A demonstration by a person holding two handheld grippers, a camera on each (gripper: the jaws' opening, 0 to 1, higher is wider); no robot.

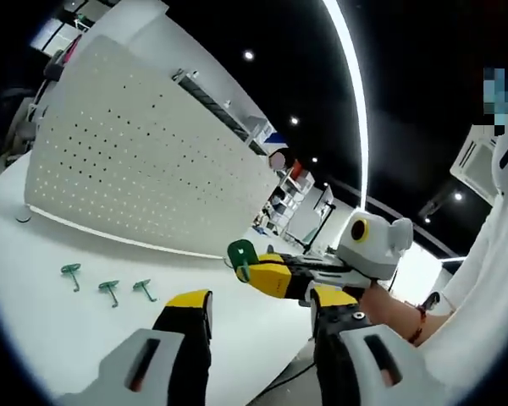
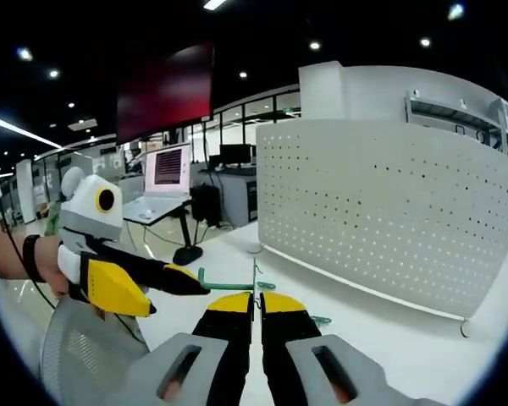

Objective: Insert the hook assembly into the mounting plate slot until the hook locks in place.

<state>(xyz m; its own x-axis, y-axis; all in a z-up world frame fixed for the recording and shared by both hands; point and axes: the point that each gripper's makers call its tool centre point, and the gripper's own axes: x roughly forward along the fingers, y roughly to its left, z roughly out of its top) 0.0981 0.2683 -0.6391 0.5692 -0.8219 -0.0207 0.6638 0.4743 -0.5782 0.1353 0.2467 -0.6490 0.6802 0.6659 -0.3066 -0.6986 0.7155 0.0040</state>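
My right gripper is shut on a green hook, whose shaft sticks out to the left of the jaws. In the left gripper view, that right gripper comes in from the right, and the hook's green head shows at its yellow tips. My left gripper stands open and holds nothing. It enters the right gripper view with one tip close to the hook's shaft. The white perforated mounting plate stands upright on the table. Three more green hooks lie in front of it.
The white table has open room in front of the plate. A person's forearm with a red wristband reaches in. Behind are a desk with a monitor, a mesh chair, and shelving.
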